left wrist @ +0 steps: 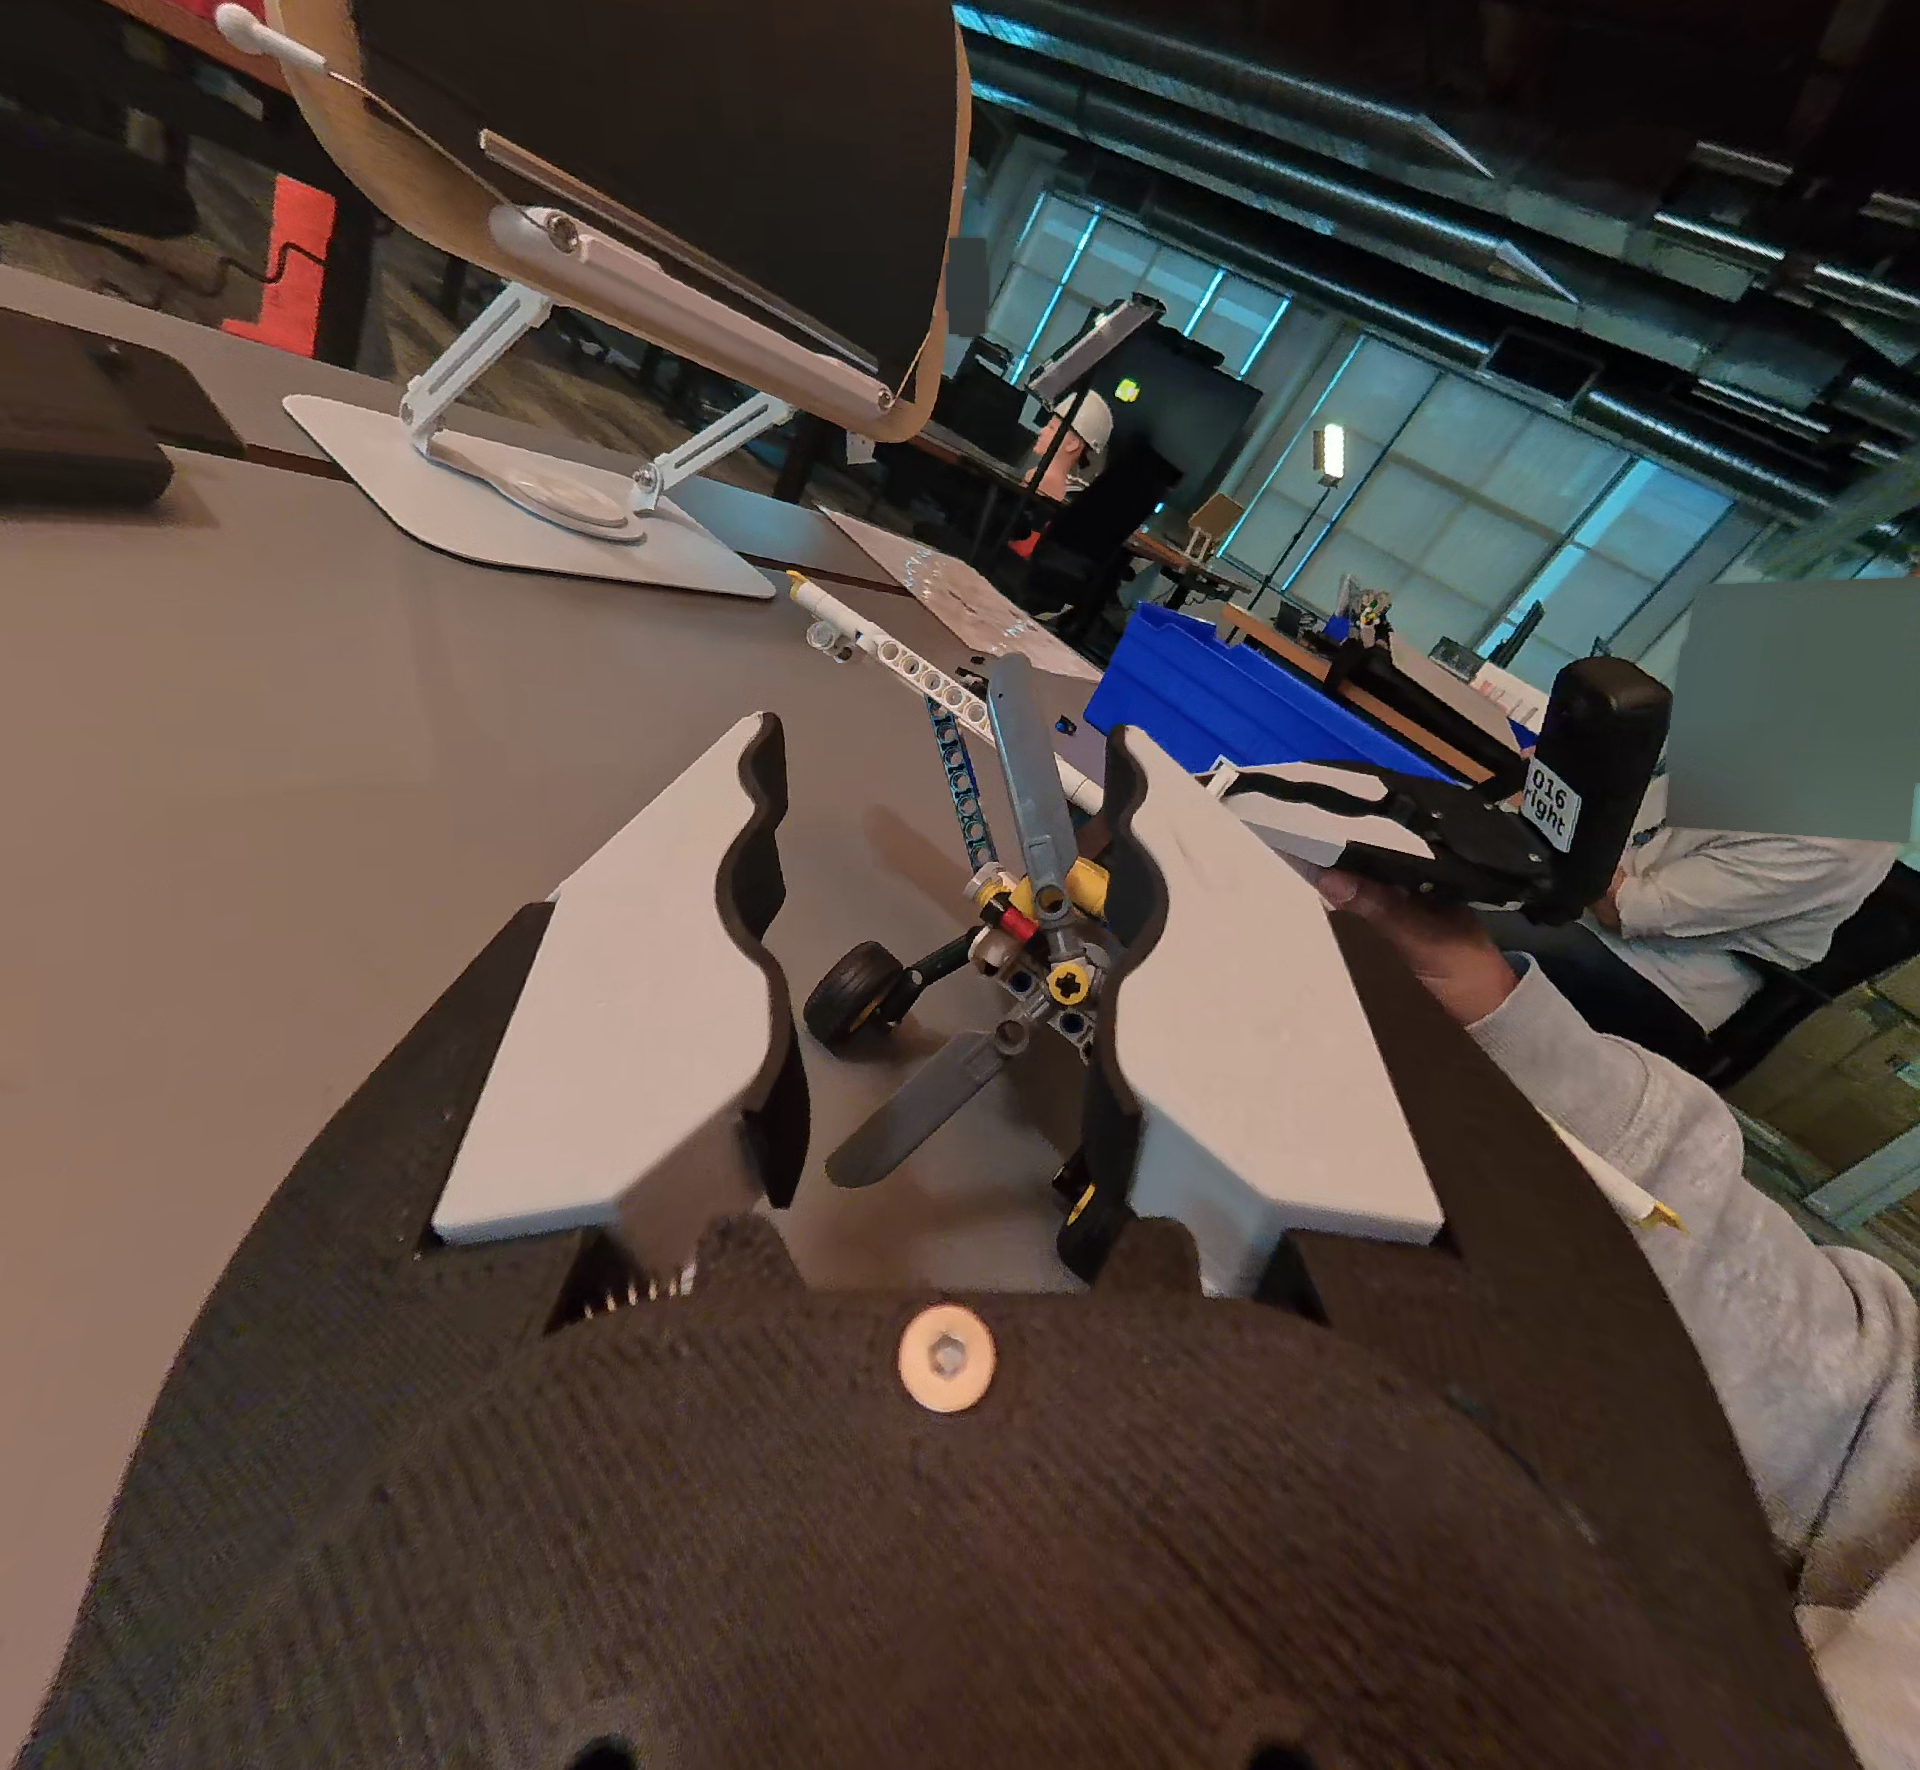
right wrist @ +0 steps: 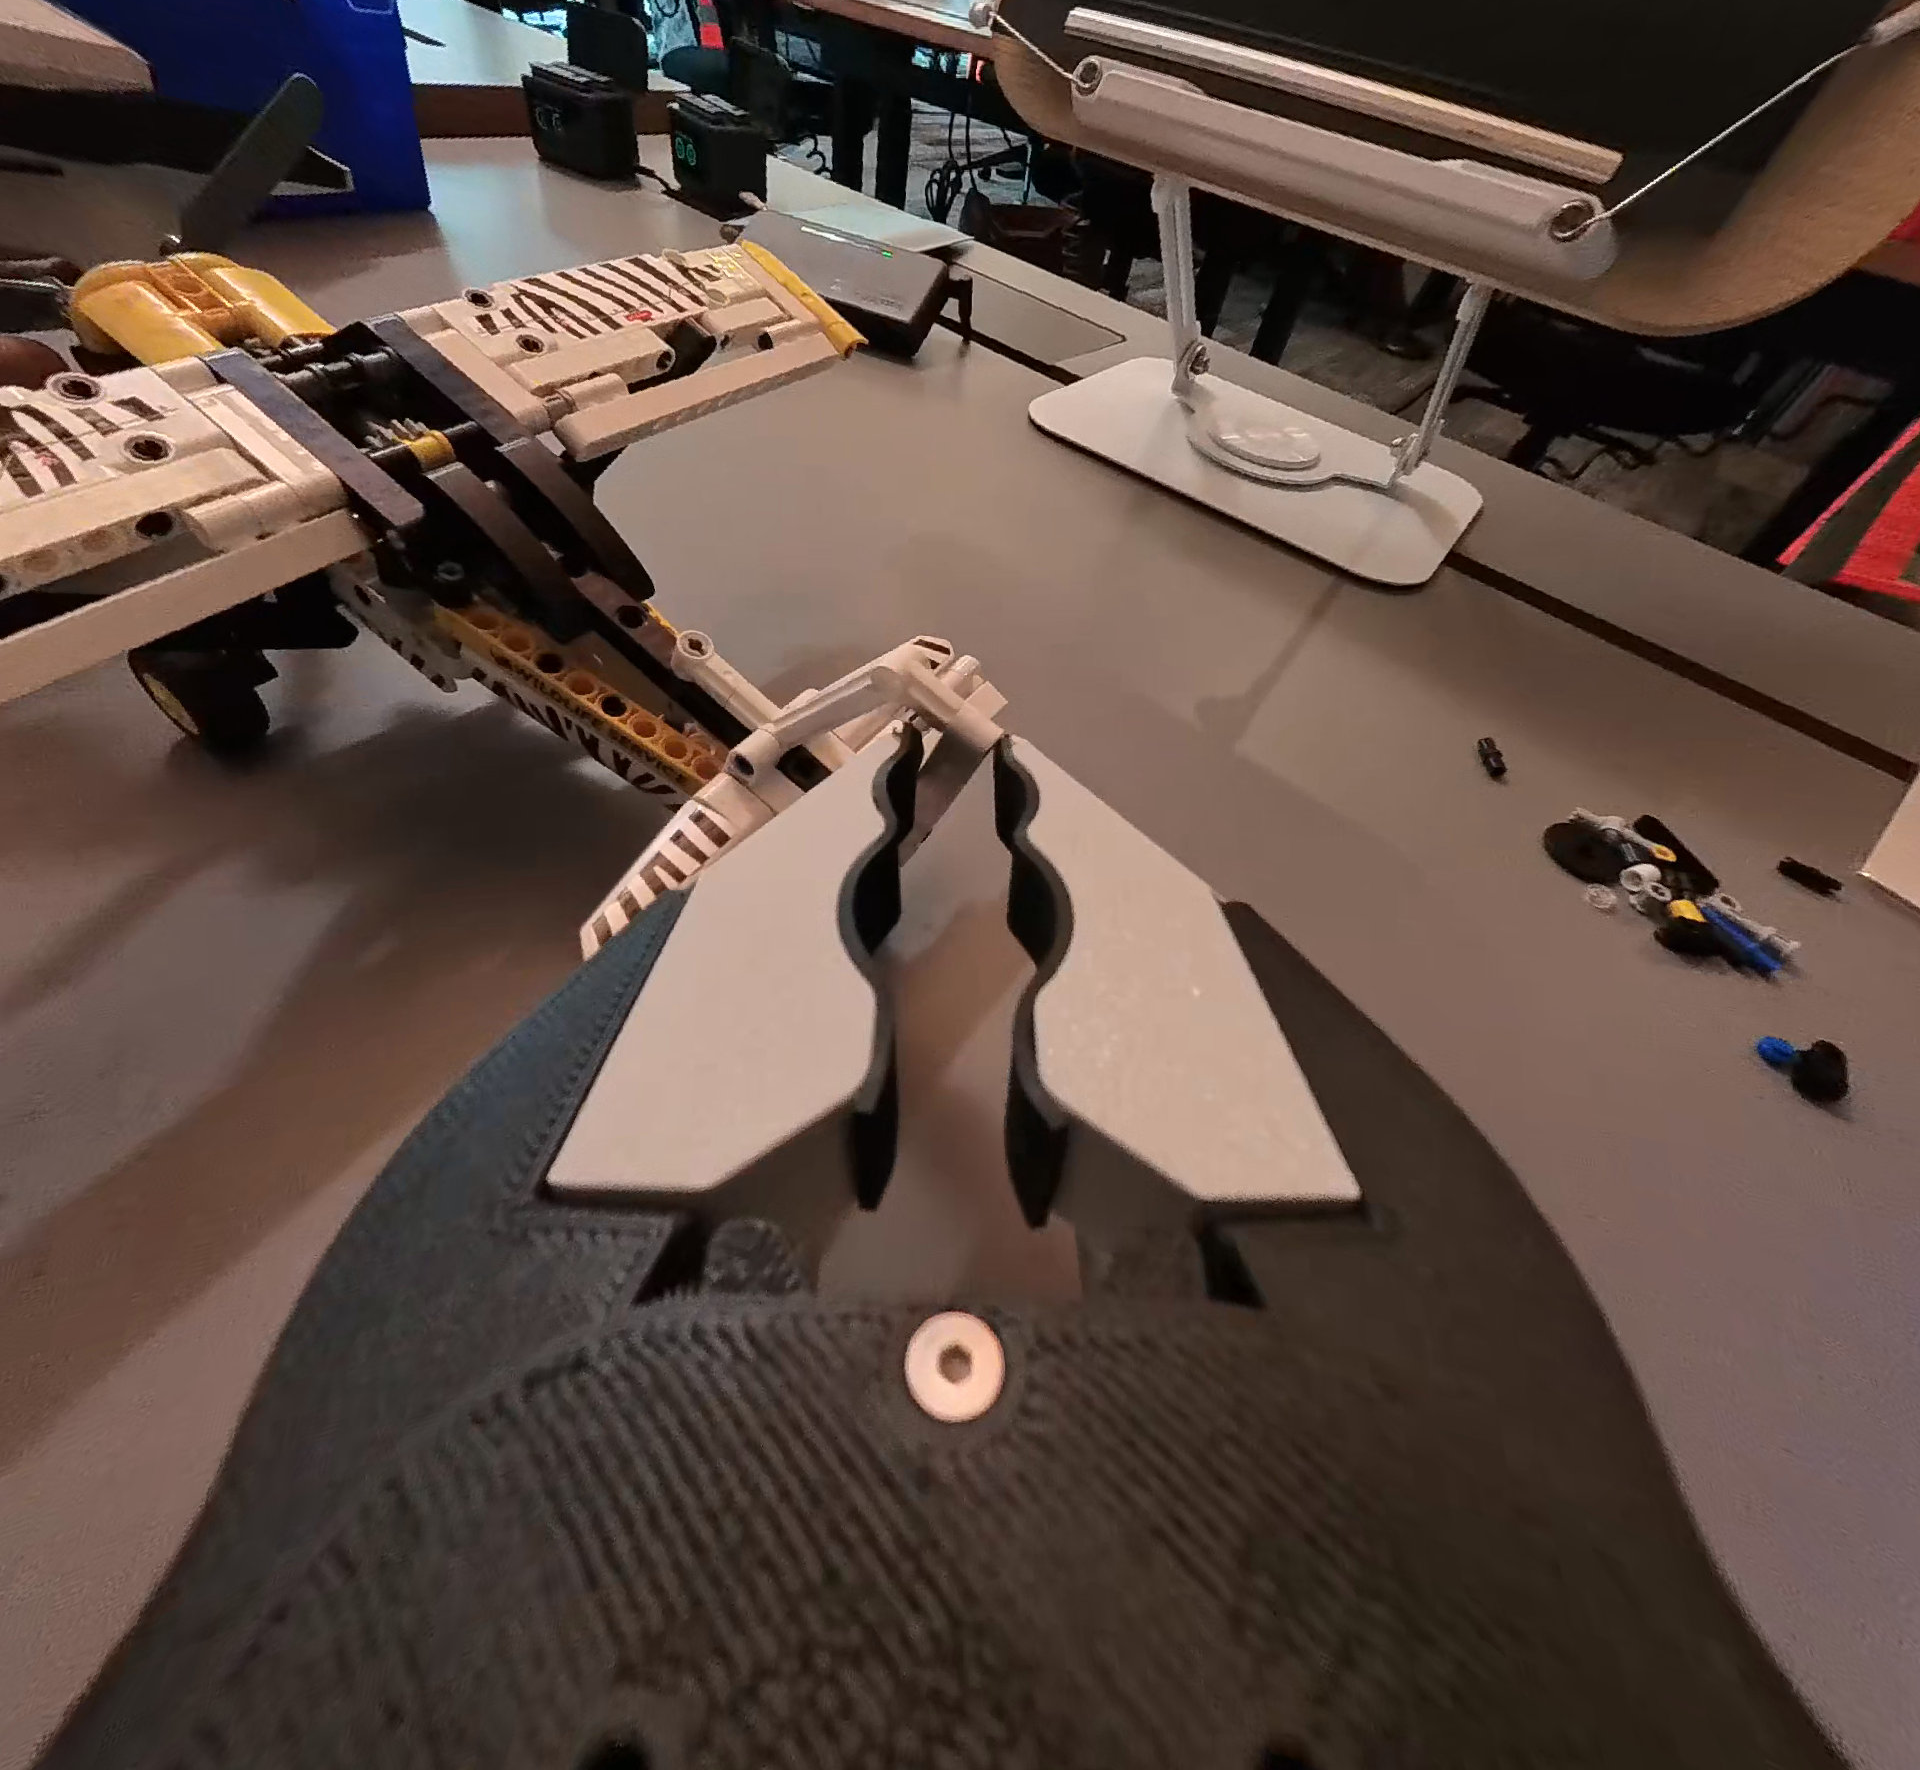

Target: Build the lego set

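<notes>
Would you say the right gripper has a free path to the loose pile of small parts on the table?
Probably yes: the loose parts lie on bare table off to its side with nothing between, but the right gripper is nearly shut around the plane model's tail and would need to release first.

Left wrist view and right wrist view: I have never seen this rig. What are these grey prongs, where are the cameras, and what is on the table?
A person holds hand-operated tongs in each hand; a camera on each looks along its two fingers. The left tongs stand open around the grey propeller of a lego plane. The right tongs appear closed on its tail. On the grey table there are also loose parts, a stand and a blue bin.
</notes>
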A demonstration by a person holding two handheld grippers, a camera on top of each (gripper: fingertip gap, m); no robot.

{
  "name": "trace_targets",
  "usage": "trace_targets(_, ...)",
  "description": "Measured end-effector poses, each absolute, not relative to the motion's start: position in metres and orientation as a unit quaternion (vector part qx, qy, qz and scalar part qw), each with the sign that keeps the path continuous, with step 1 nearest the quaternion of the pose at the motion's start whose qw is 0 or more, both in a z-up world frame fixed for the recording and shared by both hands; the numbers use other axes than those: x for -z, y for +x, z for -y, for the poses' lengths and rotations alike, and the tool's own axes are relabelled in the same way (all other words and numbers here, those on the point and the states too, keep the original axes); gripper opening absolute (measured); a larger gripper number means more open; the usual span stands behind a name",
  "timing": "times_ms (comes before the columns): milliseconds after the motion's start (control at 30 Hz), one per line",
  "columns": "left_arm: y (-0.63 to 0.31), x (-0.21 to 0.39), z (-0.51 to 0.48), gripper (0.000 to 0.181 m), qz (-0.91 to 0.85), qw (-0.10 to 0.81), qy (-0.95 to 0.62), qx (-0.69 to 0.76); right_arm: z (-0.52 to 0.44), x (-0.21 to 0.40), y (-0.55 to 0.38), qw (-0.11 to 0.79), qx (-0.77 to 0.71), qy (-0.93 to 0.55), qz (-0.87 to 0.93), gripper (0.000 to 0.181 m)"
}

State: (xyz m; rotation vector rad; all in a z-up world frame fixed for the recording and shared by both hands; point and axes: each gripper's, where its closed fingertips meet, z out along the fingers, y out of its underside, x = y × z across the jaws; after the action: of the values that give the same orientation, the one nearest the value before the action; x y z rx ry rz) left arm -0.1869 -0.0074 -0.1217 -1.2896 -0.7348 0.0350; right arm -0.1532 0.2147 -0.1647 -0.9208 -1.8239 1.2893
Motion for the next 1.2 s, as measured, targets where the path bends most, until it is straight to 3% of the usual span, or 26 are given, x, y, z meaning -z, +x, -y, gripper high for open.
trace_targets(167, -0.185, 0.123, 0.004, 0.059, 0.329, 0.731, -0.597, -0.022, -0.217, 0.164, -0.154, 0.367, -0.493, -0.359, 0.702, 0.016)
trace_targets(533, -0.185, 0.120, 0.007, 0.057, 0.324, 0.734, -0.596, -0.039, -0.244, 0.144, -0.150, 0.421, -0.473, -0.392, 0.667, 0.074)
trace_targets(867, -0.184, 0.116, 0.011, 0.063, 0.311, 0.734, -0.600, -0.067, -0.244, 0.118, -0.083, 0.413, -0.487, -0.461, 0.616, 0.106)
trace_targets(1033, -0.195, 0.126, 0.004, 0.080, 0.342, 0.732, -0.589, 0.028, -0.121, 0.111, -0.012, 0.364, -0.579, -0.376, 0.625, 0.098)
trace_targets(1200, -0.174, 0.143, -0.017, 0.073, 0.332, 0.690, -0.631, 0.124, -0.062, 0.139, -0.017, 0.455, -0.446, -0.291, 0.714, 0.062)
